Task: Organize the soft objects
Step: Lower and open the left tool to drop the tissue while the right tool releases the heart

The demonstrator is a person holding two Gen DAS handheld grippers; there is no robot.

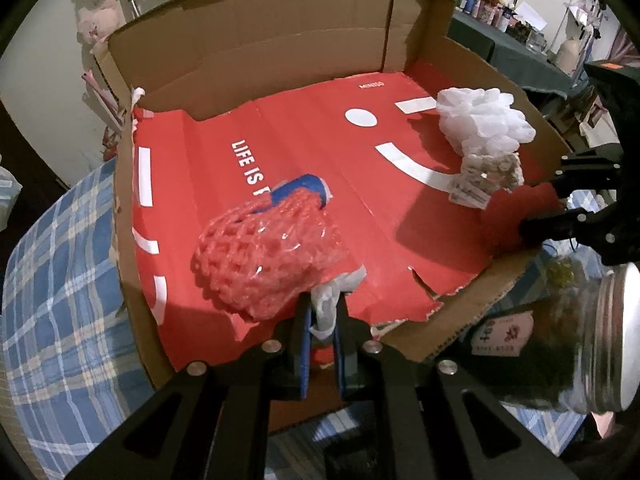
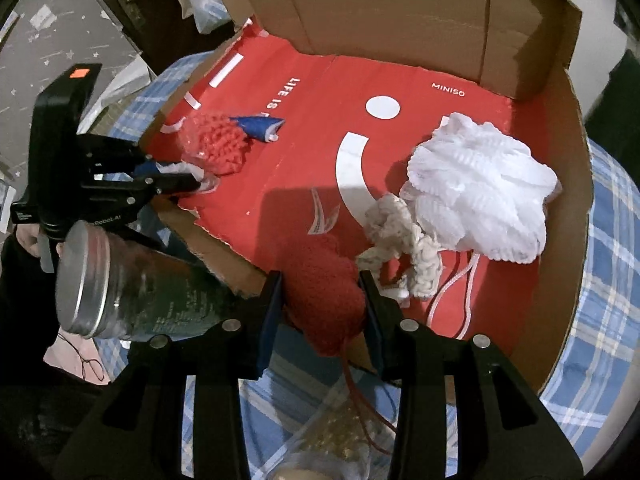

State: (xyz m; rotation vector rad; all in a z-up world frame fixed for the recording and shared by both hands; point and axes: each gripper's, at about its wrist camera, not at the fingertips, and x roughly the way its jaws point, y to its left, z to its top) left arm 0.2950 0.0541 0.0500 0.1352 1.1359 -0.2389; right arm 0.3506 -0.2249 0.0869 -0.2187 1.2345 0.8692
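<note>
A cardboard box lined with red paper lies on a blue plaid cloth. My left gripper is shut on the white plastic end of a bagged red mesh sponge, which rests on the red lining with a blue piece behind it. My right gripper is shut on a red knitted piece at the box's near edge. A white mesh bath pouf and a cream crochet piece lie in the box to the right.
A glass jar with a metal lid lies on its side just outside the box's torn front edge; it also shows in the left wrist view. A clear bag lies under my right gripper. Cluttered shelves stand behind.
</note>
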